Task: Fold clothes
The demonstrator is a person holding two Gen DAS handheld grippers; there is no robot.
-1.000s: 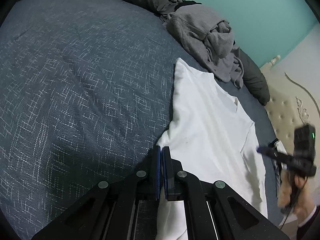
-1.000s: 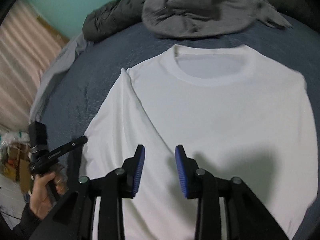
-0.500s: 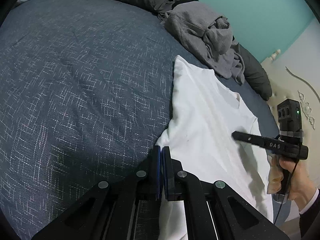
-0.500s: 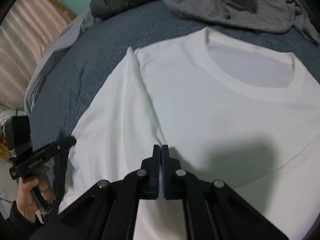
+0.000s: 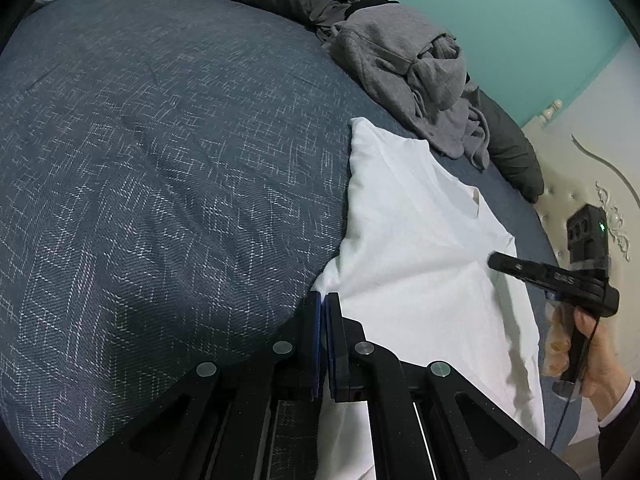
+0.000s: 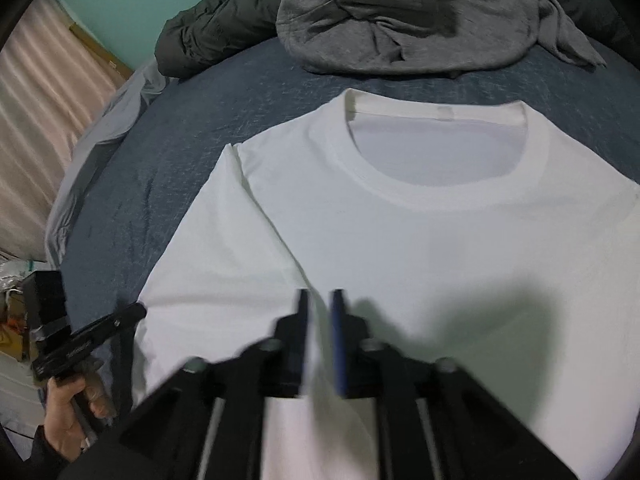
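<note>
Your white T-shirt [image 6: 420, 248] lies flat on the bed's dark blue woven cover [image 5: 160, 180], front up, its round collar [image 6: 440, 152] toward the teal wall [image 5: 500, 20]. Take the T-shirt as your landmark. Beyond its collar sits a crumpled grey sweatshirt [image 6: 400, 12], with its lower folds coming close to the T-shirt's shoulder. A dark quilted jacket [image 6: 212, 40] lies bunched beside the sweatshirt, well apart from the T-shirt. One sleeve [image 6: 224, 240] is folded in along the T-shirt's side, leaving a long crease running from the shoulder down toward your right tongs.

Your left tongs [image 5: 323, 300] are pressed together at the T-shirt's side edge, right where white cloth meets the blue cover. Whether any fabric is pinched between the pads is hidden from the left wrist view. White cloth also runs under the tongs' frame toward you.

Your right tongs [image 6: 320, 312] hover over the T-shirt's chest, below the collar, near the sleeve crease — blurred in the right wrist view, with the two fingers a narrow gap apart and white fabric showing between them. They are not gripping anything, and their shadow falls on the cloth just beside them.

Your right hand [image 5: 584, 356] holds its grip off the T-shirt's far side, near the cream headboard [image 5: 592, 168]. Your left hand [image 6: 68, 420] holds its grip off the sleeve side, past the bed's edge.
</note>
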